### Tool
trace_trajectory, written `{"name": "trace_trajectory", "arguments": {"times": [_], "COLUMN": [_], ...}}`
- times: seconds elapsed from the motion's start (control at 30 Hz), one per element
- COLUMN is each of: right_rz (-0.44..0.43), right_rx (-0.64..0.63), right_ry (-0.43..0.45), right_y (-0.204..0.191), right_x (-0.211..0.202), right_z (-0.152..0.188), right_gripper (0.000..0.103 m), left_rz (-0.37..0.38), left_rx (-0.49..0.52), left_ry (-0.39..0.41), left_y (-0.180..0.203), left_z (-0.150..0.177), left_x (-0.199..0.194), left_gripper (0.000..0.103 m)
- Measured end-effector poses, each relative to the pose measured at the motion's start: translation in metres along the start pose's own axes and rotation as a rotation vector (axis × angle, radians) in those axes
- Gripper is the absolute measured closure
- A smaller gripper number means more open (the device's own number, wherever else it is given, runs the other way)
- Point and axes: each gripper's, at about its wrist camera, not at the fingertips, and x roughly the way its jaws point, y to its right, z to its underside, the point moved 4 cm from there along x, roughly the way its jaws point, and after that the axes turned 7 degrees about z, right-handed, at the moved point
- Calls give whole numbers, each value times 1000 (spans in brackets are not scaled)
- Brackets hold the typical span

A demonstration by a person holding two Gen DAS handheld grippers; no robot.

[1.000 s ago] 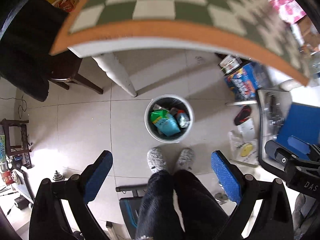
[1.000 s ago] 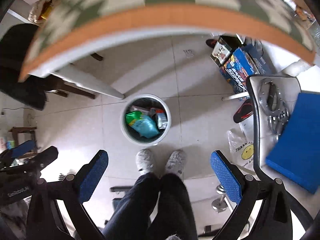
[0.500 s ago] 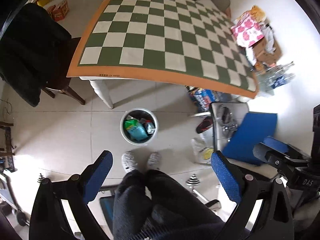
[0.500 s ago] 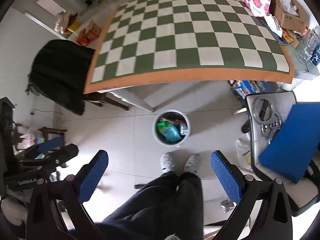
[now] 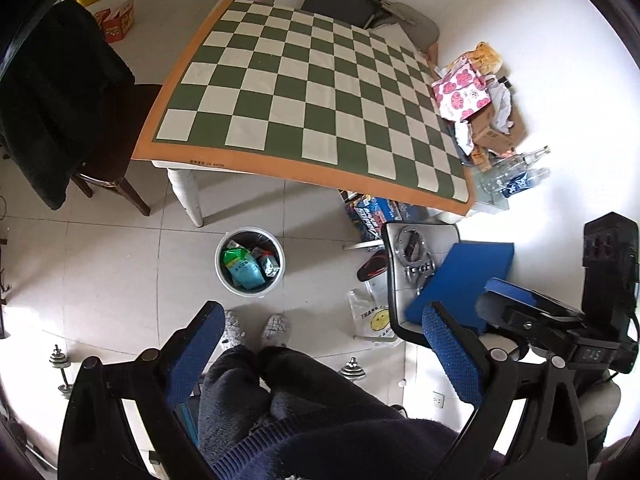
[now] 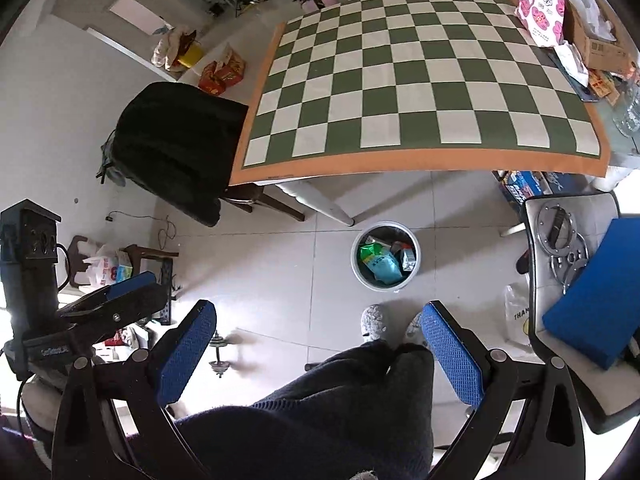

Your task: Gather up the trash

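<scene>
I see both claws much higher than a second ago: then the checkered tablecloth (image 5: pixel 312 96) loomed over the lens, now its whole top shows. My left gripper (image 5: pixel 324 352) and right gripper (image 6: pixel 320 344) both gape wide, holding nothing. The trash bin (image 5: pixel 221 270) stands on the floor tiles beside the white table leg (image 5: pixel 186 196), packets inside, smaller in view than before

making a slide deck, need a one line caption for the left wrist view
Open left gripper held high over a trash bin holding wrappers, beside a checkered table.
</scene>
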Motion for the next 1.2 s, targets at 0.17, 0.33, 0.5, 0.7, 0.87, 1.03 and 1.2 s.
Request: {"name": "trace_trajectory", "arguments": {"times": [0.17,0.33,0.5,0.7,0.87,1.03,1.2], "right_rz": [-14,-20,-25,-26,-23,-18,-15], "right_rx": [-6,-14,-15,-19,-21,-47,-53], "right_ry": [-2,-1,-4,-13,-14,-27,-36], "right_y": [-4,-6,-7,-9,-10,-8,-4], "right_x": [-2,-6,-8,-9,-10,-10,-12], "right_z": [2,3,3,4,4,9,8], "right_gripper": [0,0,0,0,0,0,0], "left_rz": [4,8,10,6,5,-2,-3], "left_rx": [9,14,19,25,32,34,33], "left_ry": [14,25,25,20,14,11,11], "left_y": [2,3,5,7,7,9,10], "left_z": [4,4,4,3,4,5,5], "left_x": [-9,-14,-16,-15,-16,-14,-13], "left_gripper": [0,0,0,0,0,0,0]}}
